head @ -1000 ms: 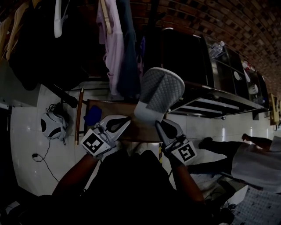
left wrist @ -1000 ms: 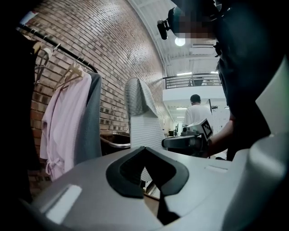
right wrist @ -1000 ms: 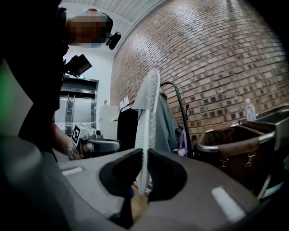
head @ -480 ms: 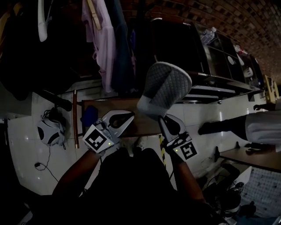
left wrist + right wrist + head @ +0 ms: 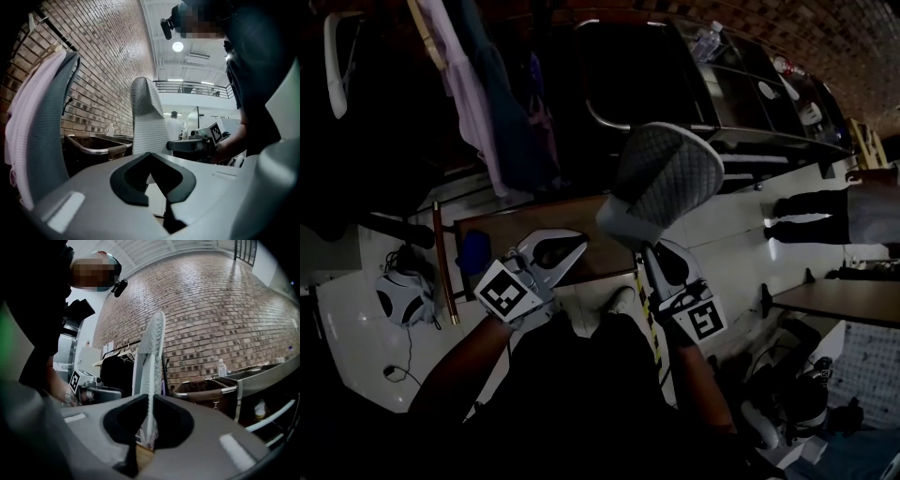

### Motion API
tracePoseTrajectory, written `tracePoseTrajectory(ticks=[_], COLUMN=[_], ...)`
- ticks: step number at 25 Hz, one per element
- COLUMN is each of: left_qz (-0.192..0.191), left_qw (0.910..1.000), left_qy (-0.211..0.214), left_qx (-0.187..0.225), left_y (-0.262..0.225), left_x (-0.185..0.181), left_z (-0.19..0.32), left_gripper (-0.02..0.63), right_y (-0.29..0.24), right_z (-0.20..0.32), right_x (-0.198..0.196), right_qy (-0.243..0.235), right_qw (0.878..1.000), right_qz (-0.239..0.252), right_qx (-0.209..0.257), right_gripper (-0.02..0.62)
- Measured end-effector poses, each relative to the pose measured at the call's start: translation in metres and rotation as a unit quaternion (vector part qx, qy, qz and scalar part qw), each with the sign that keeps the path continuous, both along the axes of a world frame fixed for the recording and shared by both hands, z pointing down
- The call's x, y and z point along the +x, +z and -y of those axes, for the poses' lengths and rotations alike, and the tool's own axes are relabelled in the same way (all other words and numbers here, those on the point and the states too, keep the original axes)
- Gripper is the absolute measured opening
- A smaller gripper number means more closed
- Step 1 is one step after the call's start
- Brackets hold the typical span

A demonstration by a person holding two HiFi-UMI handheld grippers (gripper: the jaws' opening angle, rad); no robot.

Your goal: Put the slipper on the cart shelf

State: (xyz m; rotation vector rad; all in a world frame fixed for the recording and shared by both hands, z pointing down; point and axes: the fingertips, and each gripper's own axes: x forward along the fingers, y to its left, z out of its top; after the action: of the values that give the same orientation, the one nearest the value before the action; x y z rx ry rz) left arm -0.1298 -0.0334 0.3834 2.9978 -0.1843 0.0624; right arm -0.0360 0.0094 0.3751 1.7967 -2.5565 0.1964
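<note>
**Slipper (image 5: 667,178) held upright in the air, not yet on the cart (image 5: 208,386).**
The right gripper (image 5: 649,251) pinches the grey quilted slipper by its lower edge. The left gripper (image 5: 577,247) is just beside it, its jaws closed together on nothing. Below them lie a brown wooden surface (image 5: 525,217) and a white tiled floor (image 5: 356,319). Clothes (image 5: 483,103) hang at the left, and a brick wall (image 5: 211,310) rises behind the cart, where a water bottle (image 5: 221,367) stands.
</note>
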Motion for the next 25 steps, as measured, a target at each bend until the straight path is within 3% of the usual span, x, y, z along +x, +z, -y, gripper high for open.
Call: tracePoseTrajectory(ticks=[7,16,21,25], left_qz=[-0.001,0.017,0.021,0.026], left_qw=[0.9999,0.9994,0.9994,0.9995], left_qy=[-0.001,-0.023,-0.017,-0.010], left_qx=[0.013,0.021,0.019,0.012], left_y=[-0.006,-0.008,-0.006,-0.002], left_x=[0.079,0.210,0.262,0.277], left_z=[-0.026,-0.083,-0.099,-0.105], left_gripper=[0.002,0.002,0.002,0.002], right_y=[0.003,0.002,0.005,0.008], right_z=[-0.034,-0.078,-0.089,-0.095], right_x=[0.080,0.208,0.257,0.273], right_qy=[0.013,-0.023,-0.027,-0.017], right_qw=[1.000,1.000,1.000,1.000], right_qz=[0.010,0.011,0.008,0.016], right_qx=[0.011,0.016,0.011,0.010], right_gripper=[0.035,0.035,0.035,0.035])
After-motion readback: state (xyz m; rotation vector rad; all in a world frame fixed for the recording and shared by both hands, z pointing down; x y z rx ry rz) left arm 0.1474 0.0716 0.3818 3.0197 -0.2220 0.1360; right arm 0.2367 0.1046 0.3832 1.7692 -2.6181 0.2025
